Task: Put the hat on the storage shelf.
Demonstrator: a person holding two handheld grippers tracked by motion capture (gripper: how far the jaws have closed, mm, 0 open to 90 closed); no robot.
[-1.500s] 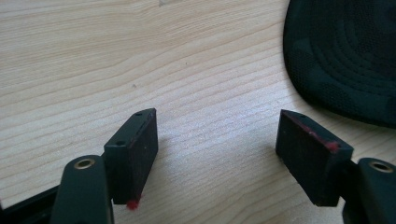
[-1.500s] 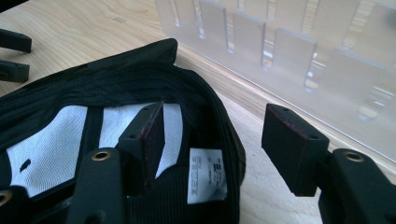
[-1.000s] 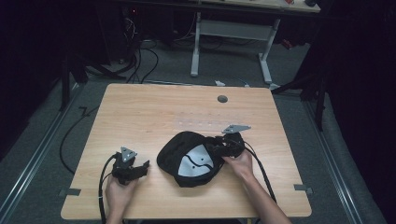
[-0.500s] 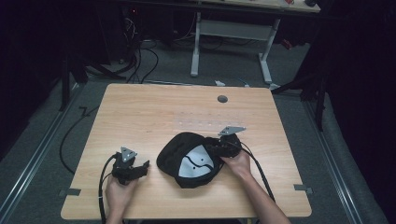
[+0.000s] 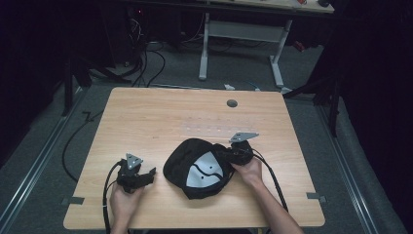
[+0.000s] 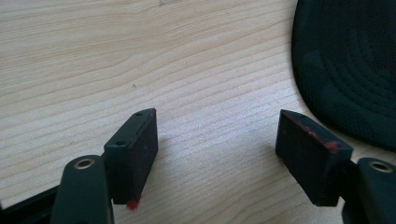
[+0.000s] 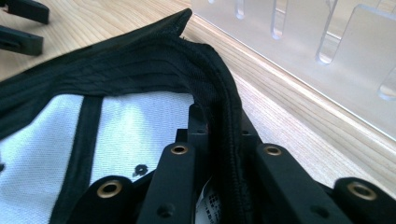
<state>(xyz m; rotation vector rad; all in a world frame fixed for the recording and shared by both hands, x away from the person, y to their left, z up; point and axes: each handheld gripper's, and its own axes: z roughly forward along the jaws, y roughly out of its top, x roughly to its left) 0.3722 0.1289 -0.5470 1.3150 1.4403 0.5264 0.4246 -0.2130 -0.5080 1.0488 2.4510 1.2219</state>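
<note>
A black cap (image 5: 197,168) lies upside down on the wooden table (image 5: 160,117), its white lining (image 5: 204,170) facing up. My right gripper (image 5: 229,155) sits at the cap's right edge. Its jaws have just been closing and now pinch the cap's black rim (image 7: 224,135) between them. My left gripper (image 5: 146,174) rests on the table left of the cap, open, with bare wood between its fingers (image 6: 135,149). The cap's brim (image 6: 350,65) lies just beyond its right finger, apart from it.
A clear plastic rack with slots (image 7: 317,51) stands on the table behind the cap. A round grommet hole (image 5: 232,103) sits near the table's far edge. Desk legs (image 5: 243,39) and cables (image 5: 146,58) lie on the floor beyond.
The right gripper's jaws have come together on the cap's rim. Both hands and the cap stay where they were.
</note>
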